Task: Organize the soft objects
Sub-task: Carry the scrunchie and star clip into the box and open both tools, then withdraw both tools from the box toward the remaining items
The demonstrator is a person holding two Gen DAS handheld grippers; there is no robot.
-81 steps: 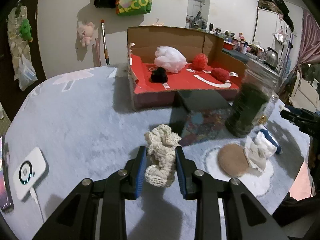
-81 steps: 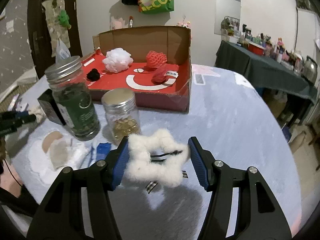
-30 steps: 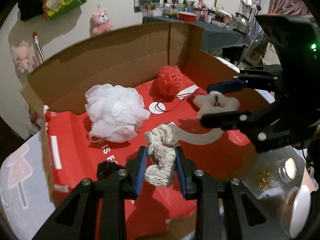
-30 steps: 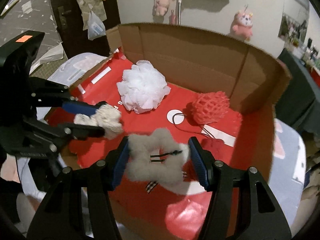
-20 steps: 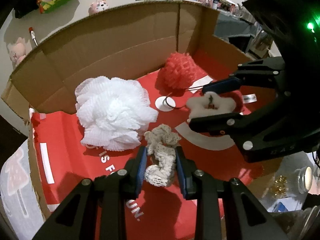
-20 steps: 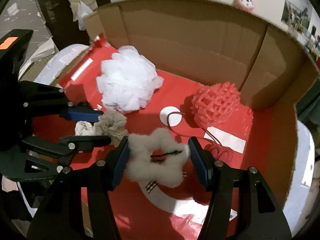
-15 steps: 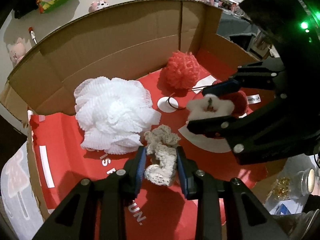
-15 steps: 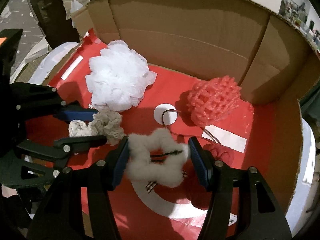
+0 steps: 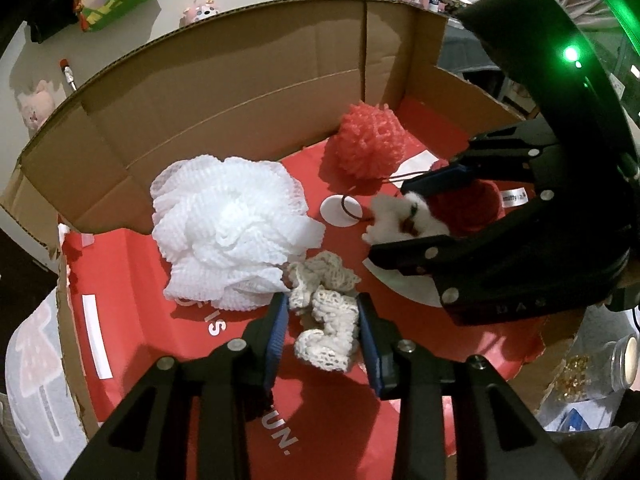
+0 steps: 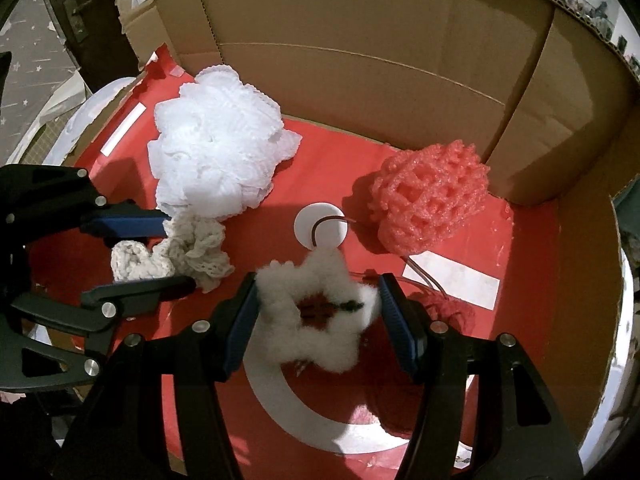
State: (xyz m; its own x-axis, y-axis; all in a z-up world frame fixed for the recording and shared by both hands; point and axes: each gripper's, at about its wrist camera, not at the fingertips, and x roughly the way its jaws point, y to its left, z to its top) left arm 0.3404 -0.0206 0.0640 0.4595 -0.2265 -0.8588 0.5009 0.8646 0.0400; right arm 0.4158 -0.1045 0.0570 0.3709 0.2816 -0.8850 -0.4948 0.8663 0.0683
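- The left gripper (image 9: pixel 323 330) is positioned over the red floor of the cardboard box (image 9: pixel 248 80), pointing steeply downward. Its jaws are opening. The cream crocheted piece (image 9: pixel 326 326) lies between the blue pads; in the left wrist view a gap shows at the left pad, and whether the right pad still bears on the piece cannot be told.
- In the right wrist view the same crocheted piece (image 10: pixel 176 254) sits between the left gripper's two fingers, its loose end spilling past the fingertips toward the box centre.
- The crocheted piece touches the lower edge of the white mesh bath pouf (image 9: pixel 228 232), which rests on the box floor near the back wall.
- The right gripper (image 10: pixel 318 312) is clamped on the white fluffy star-shaped piece (image 10: pixel 316 312); both blue pads press into its sides. The star has an open centre crossed by a dark clip.
- In the left wrist view the star (image 9: pixel 404 222) hangs between the right gripper's fingers just above the box floor, right of the pouf.
- The coral foam net (image 10: pixel 430 204) rests in the far right corner of the box.
- A red yarn bundle (image 10: pixel 448 308) lies just right of the star, partly behind the right gripper's finger.
- A white round sticker (image 10: pixel 320 226) on the box floor sits between pouf and net; a thin cord crosses it.
- Glass jars (image 9: pixel 600 364) stand outside the box at the right edge.
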